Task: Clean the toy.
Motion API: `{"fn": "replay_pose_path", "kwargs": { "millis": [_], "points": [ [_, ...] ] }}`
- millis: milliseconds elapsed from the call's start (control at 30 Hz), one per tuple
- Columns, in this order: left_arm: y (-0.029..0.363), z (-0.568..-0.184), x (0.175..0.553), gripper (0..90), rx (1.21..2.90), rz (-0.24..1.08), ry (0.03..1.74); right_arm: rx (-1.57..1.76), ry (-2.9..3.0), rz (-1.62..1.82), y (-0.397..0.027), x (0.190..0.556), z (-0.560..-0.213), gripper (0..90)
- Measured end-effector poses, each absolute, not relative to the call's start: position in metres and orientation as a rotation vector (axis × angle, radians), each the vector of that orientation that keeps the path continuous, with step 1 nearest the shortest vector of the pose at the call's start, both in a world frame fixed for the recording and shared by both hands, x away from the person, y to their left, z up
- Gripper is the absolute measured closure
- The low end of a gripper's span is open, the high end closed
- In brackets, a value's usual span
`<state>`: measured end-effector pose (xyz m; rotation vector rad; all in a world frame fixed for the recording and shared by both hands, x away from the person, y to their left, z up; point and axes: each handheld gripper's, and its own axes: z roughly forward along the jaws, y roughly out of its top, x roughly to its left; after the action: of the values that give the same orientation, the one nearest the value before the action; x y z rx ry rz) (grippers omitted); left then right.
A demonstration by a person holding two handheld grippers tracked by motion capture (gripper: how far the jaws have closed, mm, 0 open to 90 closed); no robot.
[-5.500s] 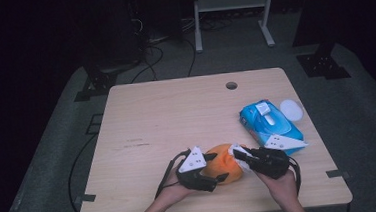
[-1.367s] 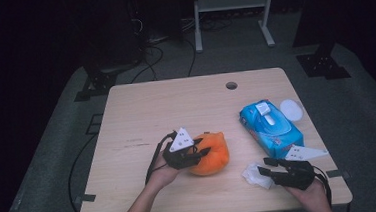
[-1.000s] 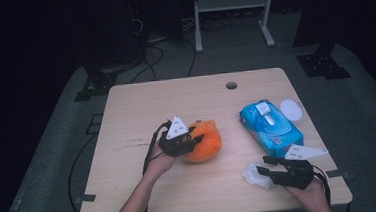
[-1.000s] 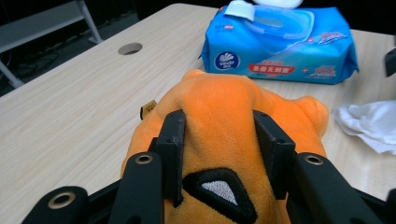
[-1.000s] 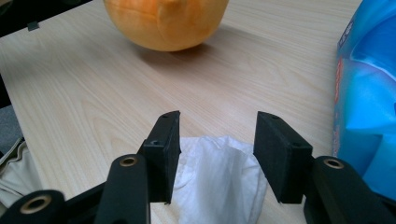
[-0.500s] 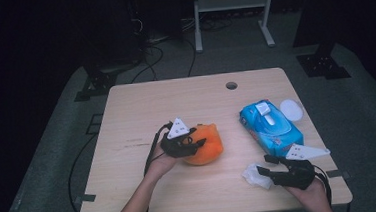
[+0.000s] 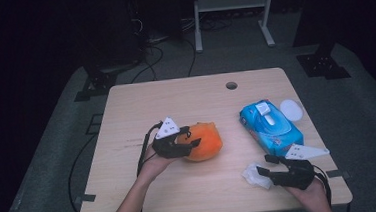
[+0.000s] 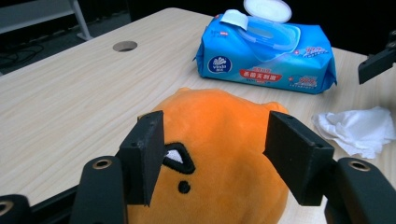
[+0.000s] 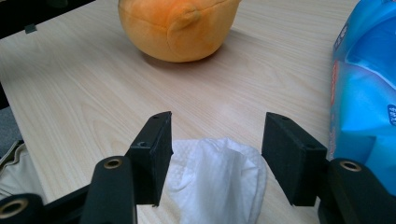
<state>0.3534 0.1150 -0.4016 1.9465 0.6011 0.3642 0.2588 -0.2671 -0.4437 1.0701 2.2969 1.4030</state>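
Note:
An orange plush toy [image 7: 206, 141] sits on the table [image 7: 175, 102] near its middle. My left gripper [image 7: 191, 138] is at the toy's left side. Its jaws have just been opening and stand apart on either side of the plush toy [image 8: 219, 140], no longer squeezing it. A crumpled white wipe [image 7: 253, 174] lies near the front right. My right gripper [image 7: 264, 164] is at it, and its jaws have just been opening too. In the right gripper view the wipe [image 9: 219, 182] rests on the wood between the parted jaws.
A blue pack of wet wipes [image 7: 270, 130] lies at the right with its white lid [image 7: 290, 110] flipped open. A cable hole [image 7: 231, 85] is at the table's far edge. Bare wood lies left of and behind the toy.
The left jaws have come apart from the plush toy, which now rests on the table. The right jaws have spread a little wider around the wipe. Both hands have barely moved.

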Motion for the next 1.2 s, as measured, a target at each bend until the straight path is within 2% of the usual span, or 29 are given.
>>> {"fn": "replay_pose_path", "kwargs": {
  "millis": [633,1200],
  "points": [
    [0.142,-0.406,0.338,29.1,1.95,0.362,0.652,1.084,2.292,1.402,-0.269,0.259,-0.444,39.6],
    [0.158,-0.415,0.327,26.6,1.952,0.358,0.691,1.09,2.289,1.404,-0.27,0.26,-0.444,39.0]
  ]
}}
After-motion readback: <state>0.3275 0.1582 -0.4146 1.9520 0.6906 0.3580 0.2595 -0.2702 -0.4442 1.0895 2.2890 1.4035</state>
